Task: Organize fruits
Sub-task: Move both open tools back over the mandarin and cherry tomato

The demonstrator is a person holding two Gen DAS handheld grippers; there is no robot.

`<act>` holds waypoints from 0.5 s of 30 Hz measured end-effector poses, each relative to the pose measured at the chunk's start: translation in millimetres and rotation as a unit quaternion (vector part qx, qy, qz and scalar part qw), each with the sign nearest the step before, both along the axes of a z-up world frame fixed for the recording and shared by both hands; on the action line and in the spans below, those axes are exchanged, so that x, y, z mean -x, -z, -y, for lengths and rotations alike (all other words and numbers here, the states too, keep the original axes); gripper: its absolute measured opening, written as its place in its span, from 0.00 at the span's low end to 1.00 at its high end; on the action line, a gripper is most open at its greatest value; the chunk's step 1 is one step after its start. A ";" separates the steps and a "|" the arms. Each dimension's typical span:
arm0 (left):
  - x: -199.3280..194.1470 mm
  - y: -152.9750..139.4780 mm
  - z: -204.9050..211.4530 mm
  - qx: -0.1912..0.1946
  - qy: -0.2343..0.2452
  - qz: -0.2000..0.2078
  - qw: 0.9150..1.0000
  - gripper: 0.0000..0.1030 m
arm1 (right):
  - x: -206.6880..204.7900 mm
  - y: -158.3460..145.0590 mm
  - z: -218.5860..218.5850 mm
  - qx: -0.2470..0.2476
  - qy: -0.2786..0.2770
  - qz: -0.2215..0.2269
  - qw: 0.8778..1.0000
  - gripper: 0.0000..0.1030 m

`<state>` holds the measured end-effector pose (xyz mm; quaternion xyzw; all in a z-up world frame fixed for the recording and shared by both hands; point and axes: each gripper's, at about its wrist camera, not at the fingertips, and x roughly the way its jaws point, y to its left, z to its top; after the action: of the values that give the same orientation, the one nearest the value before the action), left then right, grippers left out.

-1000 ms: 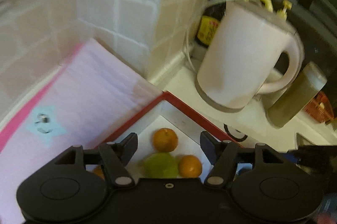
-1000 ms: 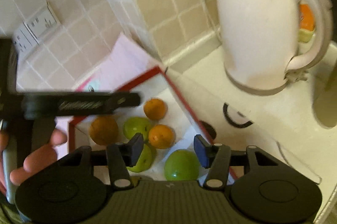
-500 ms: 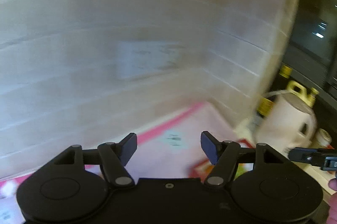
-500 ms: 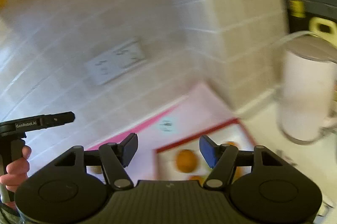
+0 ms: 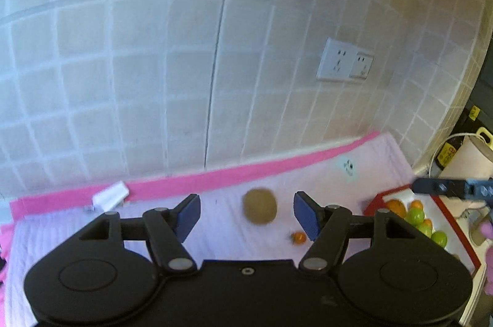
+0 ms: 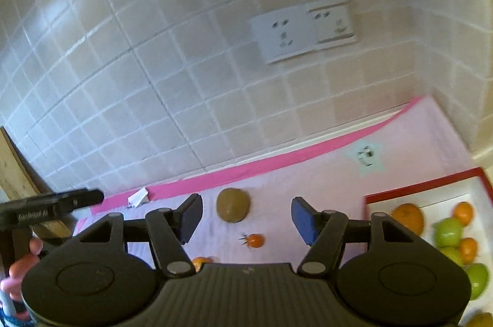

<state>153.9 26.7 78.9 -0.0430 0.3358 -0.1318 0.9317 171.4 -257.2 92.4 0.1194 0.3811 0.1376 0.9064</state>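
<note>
L claw: jaws spread, nothing btwn pads. Kiwi on pink mat, just ahead, btwn fingers. Small tomato near R finger. Tray w/ oranges & green fruit off to R.

R claw: jaws spread, empty, opened up within last sec. Kiwi ahead, L of centre; tomato below it, apart. Tray far R.

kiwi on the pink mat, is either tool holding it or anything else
Nothing is held. The left tool and the right tool are both open and empty; the kiwi lies loose on the pink mat, beyond the fingertips.
</note>
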 end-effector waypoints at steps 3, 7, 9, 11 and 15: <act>0.8 25.1 -5.8 0.000 0.013 -0.017 1.000 0.77 | -20.2 24.5 -17.3 0.003 -0.008 -0.024 1.000 0.64; -7.6 72.7 2.1 0.004 0.039 -0.062 0.997 0.77 | -48.2 77.5 -30.0 0.009 -0.009 -0.093 0.996 0.57; -14.8 95.2 13.1 -0.009 0.054 -0.078 0.995 0.77 | -57.7 101.6 -36.5 0.011 -0.014 -0.121 0.992 0.56; -18.1 111.9 19.8 -0.016 0.066 -0.092 0.993 0.77 | -64.9 120.6 -44.6 0.020 -0.019 -0.140 0.990 0.56; -28.8 138.3 36.4 -0.022 0.099 -0.111 0.989 0.77 | -72.1 142.8 -56.0 0.045 -0.023 -0.155 0.987 0.55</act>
<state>182.7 -9.7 -59.5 -0.0036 0.4428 -0.2103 0.8716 243.6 -201.2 -50.5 0.0893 0.5255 0.1212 0.8374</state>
